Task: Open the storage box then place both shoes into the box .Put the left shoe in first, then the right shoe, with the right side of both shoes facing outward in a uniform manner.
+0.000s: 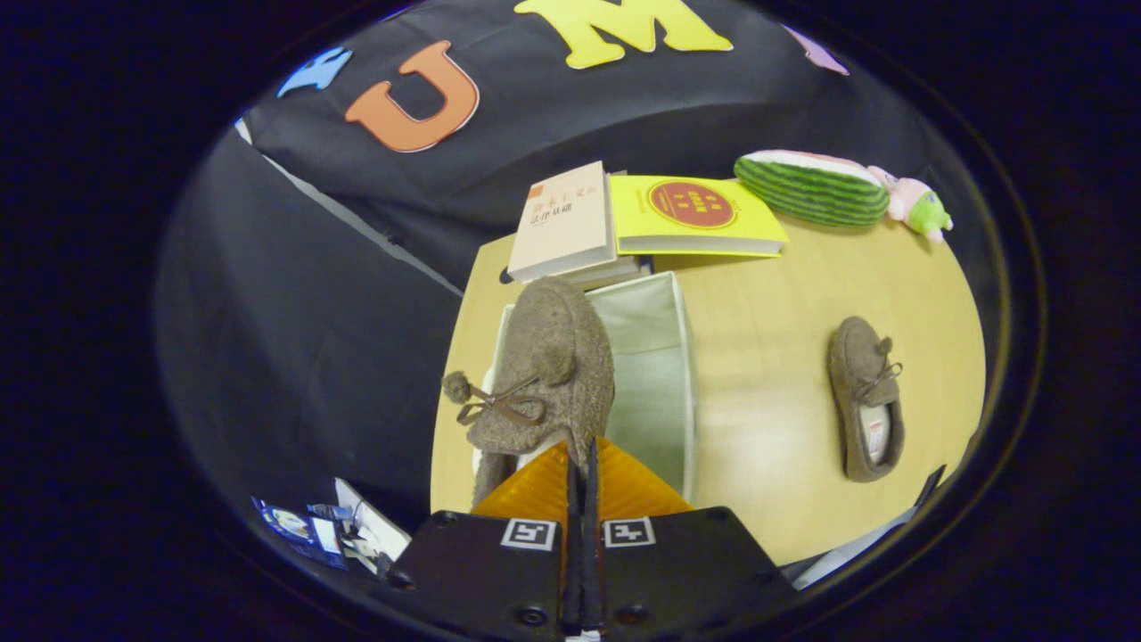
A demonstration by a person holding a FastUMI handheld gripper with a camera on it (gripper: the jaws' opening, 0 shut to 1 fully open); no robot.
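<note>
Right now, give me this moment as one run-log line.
gripper: shut on held shoe | position: above open storage box | second shoe: on table, beside box | stage: first shoe not yet released

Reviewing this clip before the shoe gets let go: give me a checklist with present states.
1. Storage box open: ok.
2. Tongs closed on the held shoe: ok.
3. Held shoe above the box opening: ok.
4. Held shoe is the left one: cannot tell.
5. Second shoe waiting on the table, outside the box: ok.
6. Box free of the books beyond it: ok.
</note>
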